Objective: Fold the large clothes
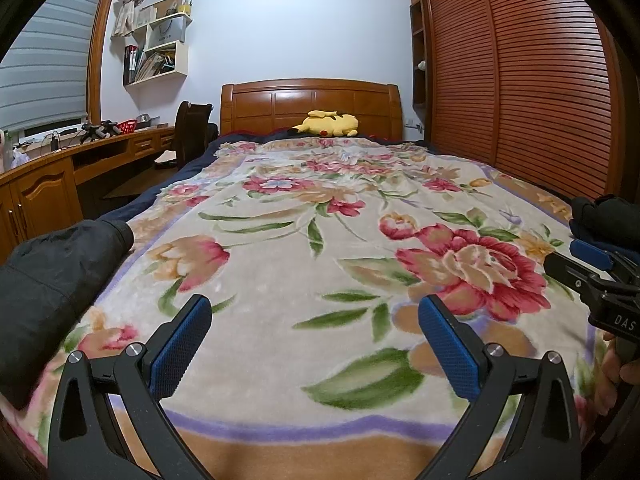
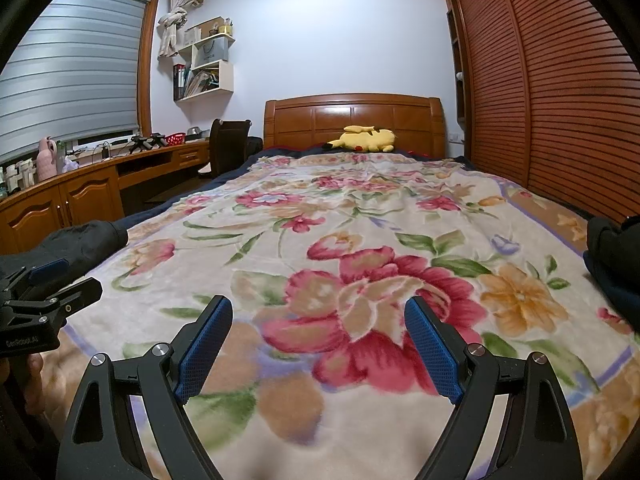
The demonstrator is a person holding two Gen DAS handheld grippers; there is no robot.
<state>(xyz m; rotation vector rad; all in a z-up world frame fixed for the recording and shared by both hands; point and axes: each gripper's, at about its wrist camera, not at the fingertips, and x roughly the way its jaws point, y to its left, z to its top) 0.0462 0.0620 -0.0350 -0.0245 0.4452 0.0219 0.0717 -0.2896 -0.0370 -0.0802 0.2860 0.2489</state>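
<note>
Both grippers, left gripper (image 1: pixel 314 330) and right gripper (image 2: pixel 318 330), hover with jaws apart over the floral blanket (image 1: pixel 280 240); reach left for the dark garment (image 1: pixel 52 276), gripping its edge squarely.

Legible markings, located relative to the headboard (image 1: pixel 310 106):

1. White paper bag (image 1: pixel 165 33) on the wall shelf up and left of the headboard: printed word reads approximately "HONOR"; small and partly blurred.
2. Right gripper (image 1: pixel 600 276) body, at the frame edge far right of and below the headboard: white letters "DAS", cut off by the frame.
3. Left gripper (image 2: pixel 52 284) body, far left of and below the headboard: "GenRobot.AI", faint.
</note>
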